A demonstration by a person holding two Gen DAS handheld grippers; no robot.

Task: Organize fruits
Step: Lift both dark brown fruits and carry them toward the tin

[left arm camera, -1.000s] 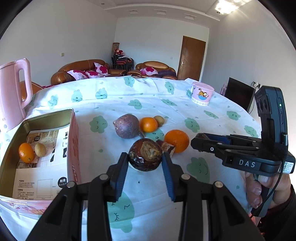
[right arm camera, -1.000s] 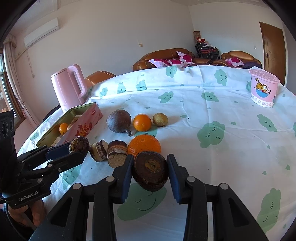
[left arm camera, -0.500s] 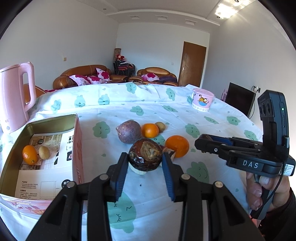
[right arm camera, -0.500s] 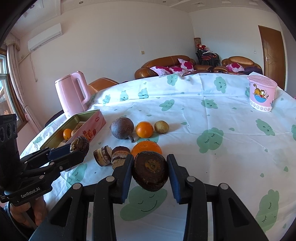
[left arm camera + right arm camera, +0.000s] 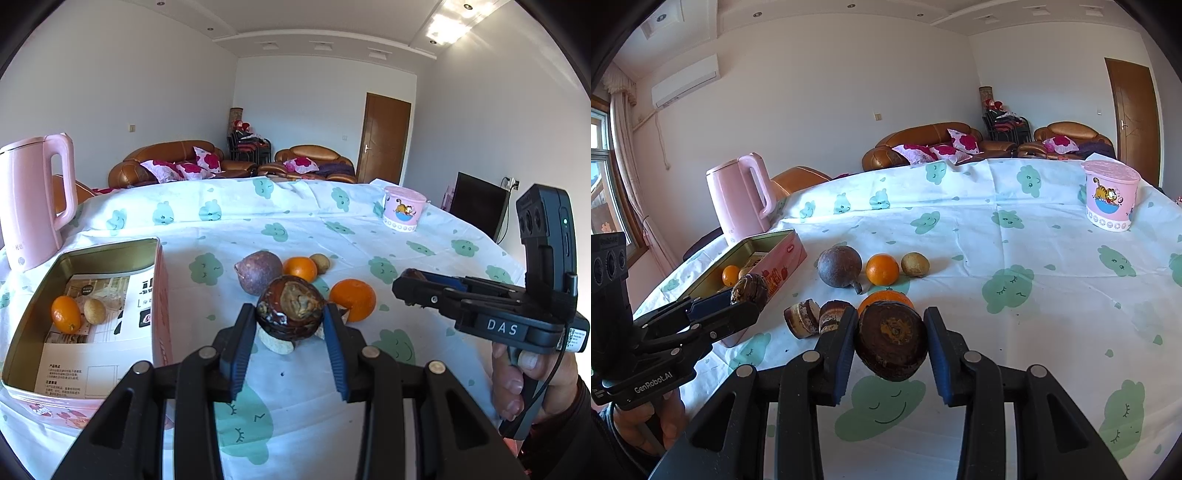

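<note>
Far left: pink tin [image 5: 159,295] open on table, small orange [image 5: 65,314] and brownish fruit [image 5: 94,311] inside. Left gripper [image 5: 290,314] clamped on dark brown fruit half [image 5: 291,308], held clear above cloth [image 5: 229,229]. Centre: purple round fruit [image 5: 839,266], orange [image 5: 882,269], small tan fruit [image 5: 915,264] in a row. Right gripper [image 5: 891,339] closed on second brown half [image 5: 891,345], also off the table.

Black tool [image 5: 290,334], blue pads [image 5: 334,350], silver screws, white "DAS" lettering, dark sleeve [image 5: 576,424]
</note>
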